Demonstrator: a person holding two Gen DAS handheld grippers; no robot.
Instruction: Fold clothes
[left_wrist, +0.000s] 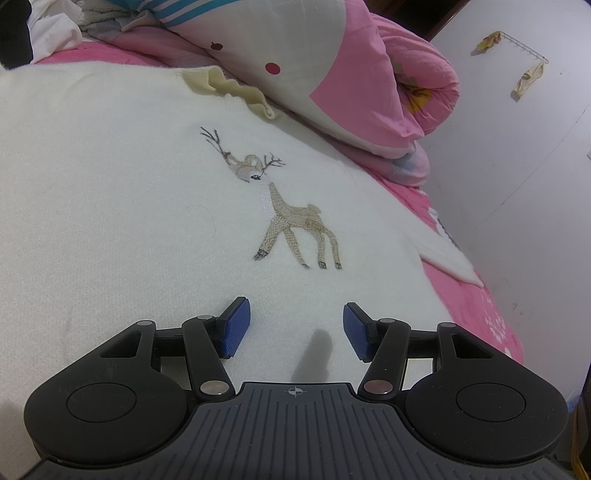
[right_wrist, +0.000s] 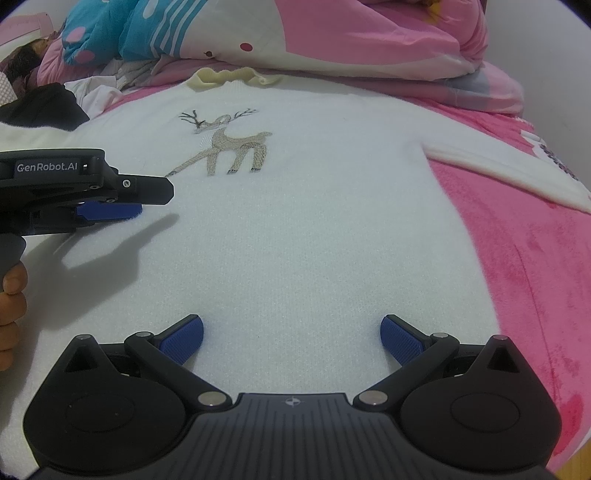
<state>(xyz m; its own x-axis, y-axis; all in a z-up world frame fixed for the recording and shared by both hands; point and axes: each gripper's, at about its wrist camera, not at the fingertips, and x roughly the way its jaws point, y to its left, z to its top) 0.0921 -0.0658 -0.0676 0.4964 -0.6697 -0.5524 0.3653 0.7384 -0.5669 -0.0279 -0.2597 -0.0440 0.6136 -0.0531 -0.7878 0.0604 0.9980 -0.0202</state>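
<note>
Sweater (right_wrist: 295, 229) lies flat, collar pointing away, beneath left gripper (left_wrist: 296, 328) and right gripper (right_wrist: 291, 338), both open, empty.

Pink blanket (right_wrist: 517, 258), rolled quilt (left_wrist: 369, 74), wall hook rack (left_wrist: 524, 46)

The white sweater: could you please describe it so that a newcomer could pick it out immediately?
On the pink bed cover, before the piled pink quilts, the white sweater lies spread flat. Unlike the crumpled clothes nearby, it bears an embroidered deer and a cream ruffled collar.
</note>
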